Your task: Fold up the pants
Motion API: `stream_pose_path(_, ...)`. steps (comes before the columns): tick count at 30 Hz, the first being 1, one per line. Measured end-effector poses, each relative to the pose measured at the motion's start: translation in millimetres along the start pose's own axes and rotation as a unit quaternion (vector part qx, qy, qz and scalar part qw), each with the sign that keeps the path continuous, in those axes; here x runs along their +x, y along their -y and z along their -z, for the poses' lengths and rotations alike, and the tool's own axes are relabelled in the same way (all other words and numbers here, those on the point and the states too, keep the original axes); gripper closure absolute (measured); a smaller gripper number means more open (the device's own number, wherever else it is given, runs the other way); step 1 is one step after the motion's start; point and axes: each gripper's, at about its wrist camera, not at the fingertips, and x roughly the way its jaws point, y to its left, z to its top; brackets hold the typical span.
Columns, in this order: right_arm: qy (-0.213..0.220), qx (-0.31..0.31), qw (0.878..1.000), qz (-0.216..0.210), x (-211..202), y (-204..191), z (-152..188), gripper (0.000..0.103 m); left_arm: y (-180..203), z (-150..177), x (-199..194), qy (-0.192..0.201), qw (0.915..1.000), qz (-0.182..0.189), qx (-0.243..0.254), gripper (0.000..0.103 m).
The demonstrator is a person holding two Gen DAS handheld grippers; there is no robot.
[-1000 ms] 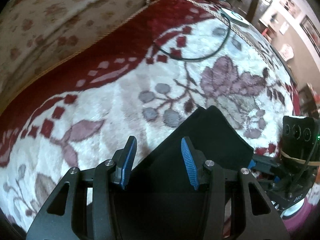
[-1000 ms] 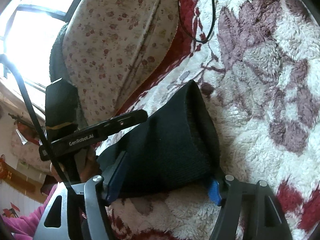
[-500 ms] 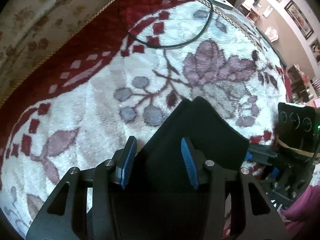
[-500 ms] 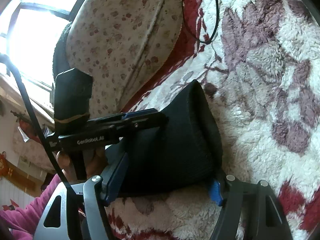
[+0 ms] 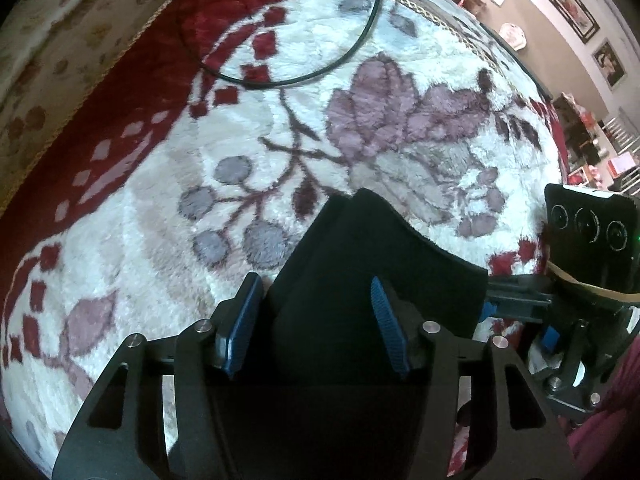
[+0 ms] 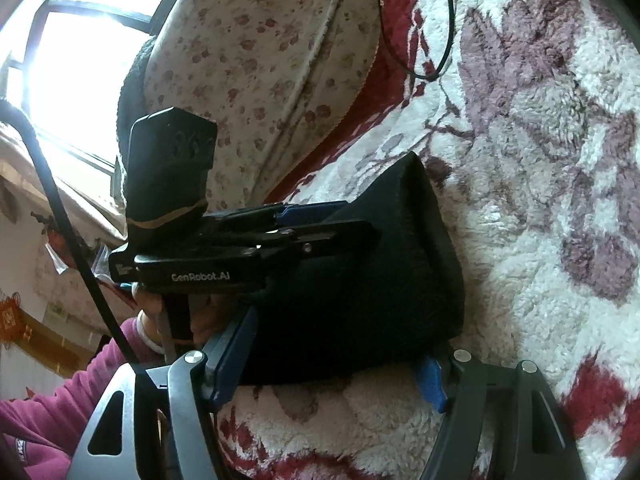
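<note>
Lying on the floral plush blanket (image 5: 132, 216), the folded black pants (image 5: 372, 264) are forming a compact bundle running between both grippers. The left gripper (image 5: 316, 320) is pointing steeply down over one end, its jaws opening with the cloth between them, pads apparently clear. The right gripper (image 6: 332, 364), tilted shallowly, is straddling the other end, jaws wide; whether they are pinching is unclear.

A fluffy white blanket (image 5: 132, 240) with mauve leaves, grey berries and a dark red border covers the bed. Folded black pants (image 5: 360, 264) lie on it near the lower edge, and a thin black cable (image 5: 344, 56) loops across its far part beside the red border.
</note>
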Motion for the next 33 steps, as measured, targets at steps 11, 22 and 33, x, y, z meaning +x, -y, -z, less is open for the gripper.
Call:
stream_pose_path(11,-0.003,-0.03,0.999,0.034,13,-5,-4,0.076,5,-5,8,0.019,0.999,0.007,0.038,0.081)
stream_pose_path(22,0.029,-0.061,0.998,0.008,5,-22,-6,0.088,17,4,-20,0.073,0.9969,-0.003,0.031,0.09)
stream_pose_path(33,0.049,-0.116,0.992,-0.019,-11,-80,-12,0.089,20,20,-96,0.145,0.9891,-0.021,0.015,0.09)
